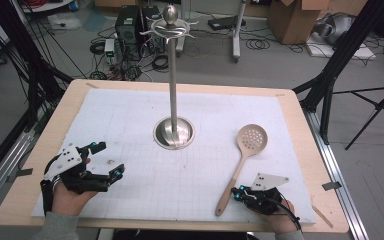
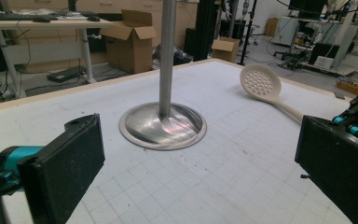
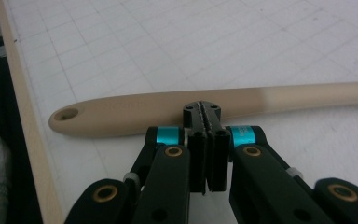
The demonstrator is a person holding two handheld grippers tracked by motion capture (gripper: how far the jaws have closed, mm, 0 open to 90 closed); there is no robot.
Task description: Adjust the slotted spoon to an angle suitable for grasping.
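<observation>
A beige slotted spoon (image 1: 252, 138) lies on the white gridded mat (image 1: 130, 110), bowl toward the far right and handle toward the near edge. In the right gripper view its handle (image 3: 135, 111) runs across just beyond my right gripper (image 3: 202, 111), whose jaws are shut together with nothing between them. The tips sit right at the handle; I cannot tell if they touch. In the high view my right gripper (image 1: 236, 194) is beside the handle's near end. My left gripper (image 1: 109, 159) rests open at the near left, its wide-apart jaws (image 2: 200, 154) empty.
A steel utensil stand (image 1: 172, 75) with hooks on top rises from a round base (image 2: 163, 126) in the mat's middle. The wooden table edge (image 3: 23, 107) runs close to the spoon's handle end. Boxes, cables and tripod legs lie on the floor beyond.
</observation>
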